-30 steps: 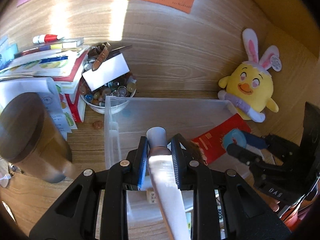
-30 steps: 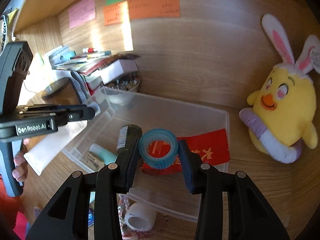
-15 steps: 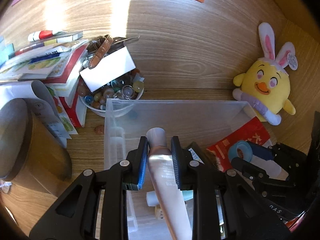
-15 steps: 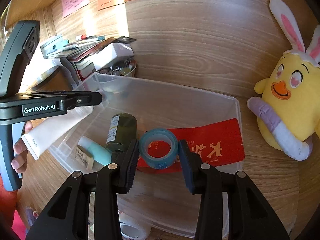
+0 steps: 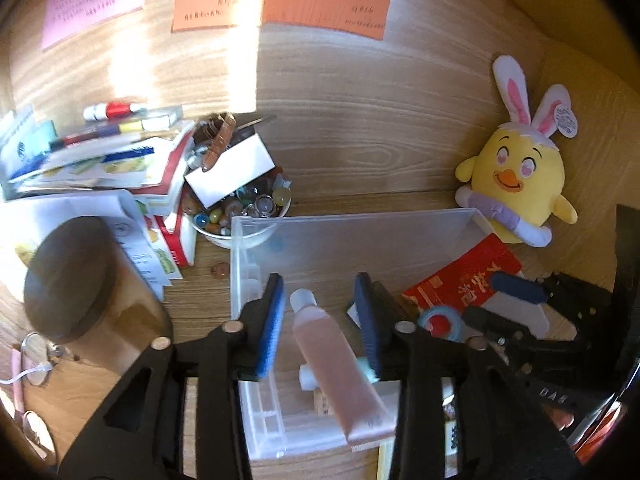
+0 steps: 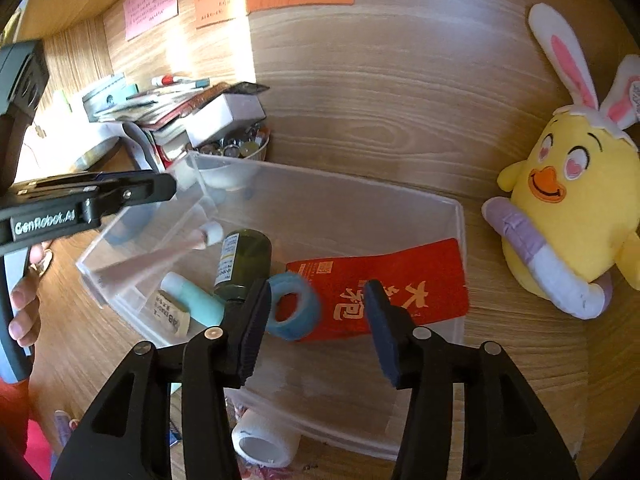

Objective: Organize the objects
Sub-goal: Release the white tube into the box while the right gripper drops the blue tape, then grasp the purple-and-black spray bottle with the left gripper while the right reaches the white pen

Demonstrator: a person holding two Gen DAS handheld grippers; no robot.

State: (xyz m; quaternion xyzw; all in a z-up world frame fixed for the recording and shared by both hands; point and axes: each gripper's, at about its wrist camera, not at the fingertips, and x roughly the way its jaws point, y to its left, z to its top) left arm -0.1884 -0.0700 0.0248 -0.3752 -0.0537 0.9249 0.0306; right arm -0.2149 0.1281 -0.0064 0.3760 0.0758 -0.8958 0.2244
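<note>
A clear plastic bin [image 5: 360, 224] [image 6: 460, 216] stands on the wooden desk. My left gripper [image 5: 320, 312] is open above it, and a pink tube [image 5: 332, 356] [image 6: 160, 256] drops free between its fingers into the bin. My right gripper [image 6: 316, 304] is open too; a blue tape roll [image 6: 294, 306] [image 5: 440, 320] sits loose by its left finger over a red envelope [image 6: 384, 284]. A green bottle [image 6: 244, 256] and a teal tube [image 6: 192, 300] lie in the bin.
A yellow bunny-eared plush [image 5: 516, 184] [image 6: 568, 216] leans on the back wall at right. A bowl of marbles [image 5: 240, 208], stacked books [image 5: 100, 160] and a brown lidded jar [image 5: 76, 280] stand left. A white tape roll [image 6: 264, 440] lies before the bin.
Both grippers have opened. The pink tube has left the left gripper and falls into the bin; the blue tape roll has slipped from the right gripper's hold.
</note>
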